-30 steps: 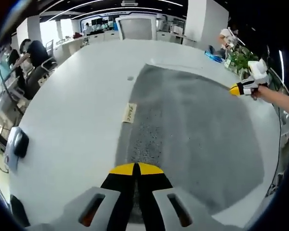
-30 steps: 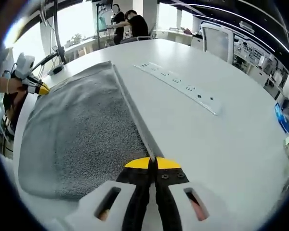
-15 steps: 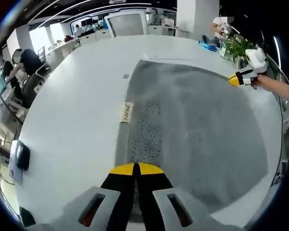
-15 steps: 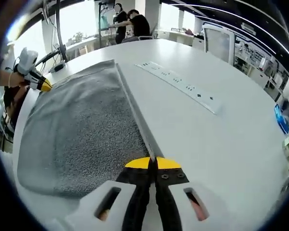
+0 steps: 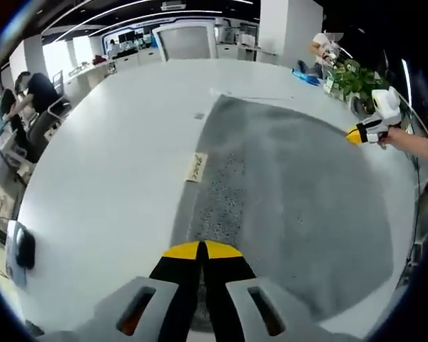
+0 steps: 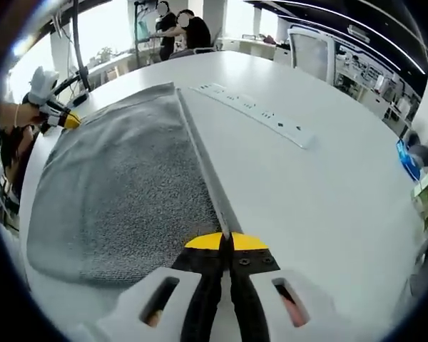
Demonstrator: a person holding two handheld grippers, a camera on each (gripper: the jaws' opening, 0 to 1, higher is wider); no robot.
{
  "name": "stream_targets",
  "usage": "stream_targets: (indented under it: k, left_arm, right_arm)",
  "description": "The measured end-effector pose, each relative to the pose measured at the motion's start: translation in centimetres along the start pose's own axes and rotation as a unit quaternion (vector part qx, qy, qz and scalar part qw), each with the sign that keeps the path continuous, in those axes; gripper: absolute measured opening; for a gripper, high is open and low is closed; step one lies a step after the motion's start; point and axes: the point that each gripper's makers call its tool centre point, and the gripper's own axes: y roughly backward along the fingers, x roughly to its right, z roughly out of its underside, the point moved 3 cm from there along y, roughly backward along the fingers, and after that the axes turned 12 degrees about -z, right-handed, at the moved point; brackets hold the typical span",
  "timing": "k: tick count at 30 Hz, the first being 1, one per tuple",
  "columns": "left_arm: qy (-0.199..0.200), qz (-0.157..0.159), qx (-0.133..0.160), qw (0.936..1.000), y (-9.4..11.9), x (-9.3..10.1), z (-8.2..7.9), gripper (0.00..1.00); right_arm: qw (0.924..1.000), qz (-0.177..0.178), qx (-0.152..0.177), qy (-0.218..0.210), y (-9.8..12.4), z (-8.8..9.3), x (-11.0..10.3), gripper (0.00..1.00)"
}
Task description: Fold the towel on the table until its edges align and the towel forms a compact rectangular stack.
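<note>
A grey towel (image 5: 292, 185) lies spread on the white table (image 5: 114, 157), with a small cream label (image 5: 195, 167) at its left edge. My left gripper (image 5: 200, 249) is shut on the towel's near edge at a corner. The right gripper (image 5: 358, 133) shows at the far right of the left gripper view, pinching the opposite corner. In the right gripper view the towel (image 6: 121, 192) stretches away to the left, and my right gripper (image 6: 225, 241) is shut on its hemmed edge. The left gripper (image 6: 65, 120) holds the far corner there.
A white power strip (image 6: 257, 112) lies on the table right of the towel. A dark mouse (image 5: 20, 247) sits near the left table edge. Green plants (image 5: 349, 77) and a blue object (image 5: 304, 73) stand at the far right. People sit at desks (image 6: 189, 28) beyond.
Both views have shifted a little with the hands. The towel lies much as before, and both grippers keep their hold on its corners.
</note>
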Motion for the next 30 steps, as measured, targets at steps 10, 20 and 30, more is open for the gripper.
stream_targets:
  k: [10, 20, 30]
  left_arm:
    - [-0.018, 0.007, 0.021, 0.9996, -1.1, 1.1, -1.6, 0.01]
    - [-0.044, 0.021, 0.038, 0.9981, -1.9, 1.5, -2.7, 0.01]
    - [-0.040, 0.042, 0.032, 0.9978, -2.8, 1.9, -3.6, 0.01]
  right_arm:
    - [0.9997, 0.018, -0.010, -0.012, 1.6, 2.1, -0.3, 0.00]
    - [0.9988, 0.037, -0.009, -0.030, 2.8, 3.7, -1.2, 0.00]
    - [0.9978, 0.050, -0.017, -0.039, 4.0, 5.4, -2.5, 0.00]
